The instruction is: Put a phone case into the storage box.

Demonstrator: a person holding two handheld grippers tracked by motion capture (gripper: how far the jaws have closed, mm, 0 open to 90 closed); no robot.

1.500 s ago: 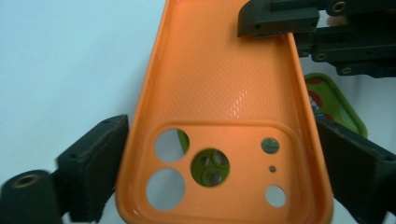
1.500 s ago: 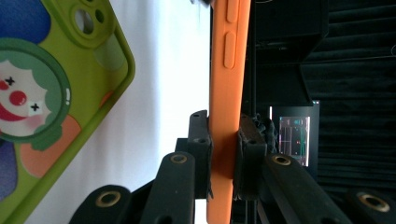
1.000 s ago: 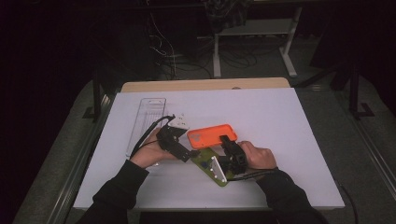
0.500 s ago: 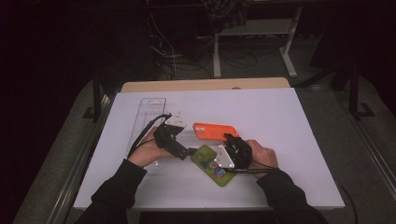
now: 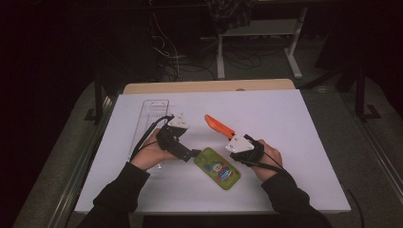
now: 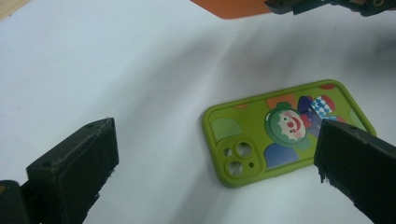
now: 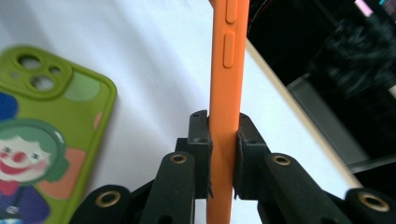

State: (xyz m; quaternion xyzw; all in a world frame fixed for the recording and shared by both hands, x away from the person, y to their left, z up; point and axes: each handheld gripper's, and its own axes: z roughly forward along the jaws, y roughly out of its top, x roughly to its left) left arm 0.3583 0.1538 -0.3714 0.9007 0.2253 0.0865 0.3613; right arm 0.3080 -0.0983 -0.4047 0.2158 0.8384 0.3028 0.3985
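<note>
Orange case [image 5: 219, 127] lifted edgewise, clamped in right tool [image 5: 234, 142].

The setting is a lab or test workspace: a table [image 5: 313, 142] under a white sheet stands in a dark room, with loose cables [image 5: 166, 42] and a metal equipment stand [image 5: 259, 33] behind it.

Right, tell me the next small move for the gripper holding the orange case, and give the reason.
Probably keep lifting the orange case clear and carry it aside. The right gripper is shut on its edge, holding it on edge above the white table. The green clown case lies flat beside it, in front of the open left gripper, which touches nothing.
</note>
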